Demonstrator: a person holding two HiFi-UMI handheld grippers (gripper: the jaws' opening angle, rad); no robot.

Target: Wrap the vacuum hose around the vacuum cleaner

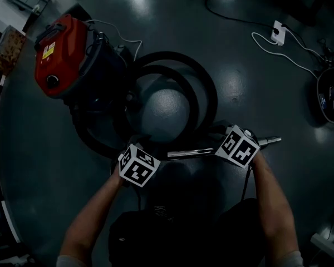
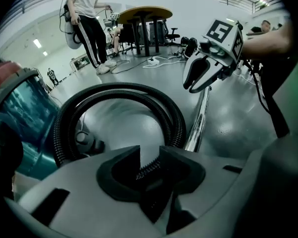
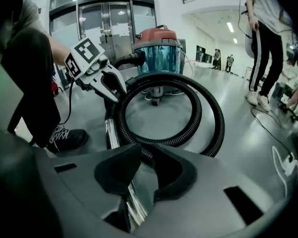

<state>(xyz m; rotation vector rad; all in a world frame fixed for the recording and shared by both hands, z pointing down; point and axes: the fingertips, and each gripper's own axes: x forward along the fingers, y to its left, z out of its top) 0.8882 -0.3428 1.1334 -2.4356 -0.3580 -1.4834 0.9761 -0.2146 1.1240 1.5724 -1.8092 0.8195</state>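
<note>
Nearest, the left hand-held gripper is clamped on the ribbed hose, and the right hand-held gripper is clamped on the metal tube. Beyond them the hose lies looped on the floor beside the red vacuum cleaner. Lifting both grips together and leading the slack round the body should avoid kinks.

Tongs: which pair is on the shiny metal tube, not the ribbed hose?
The right tongs: their pads grip the chrome tube. The left tongs clamp the black ribbed hose instead.
</note>
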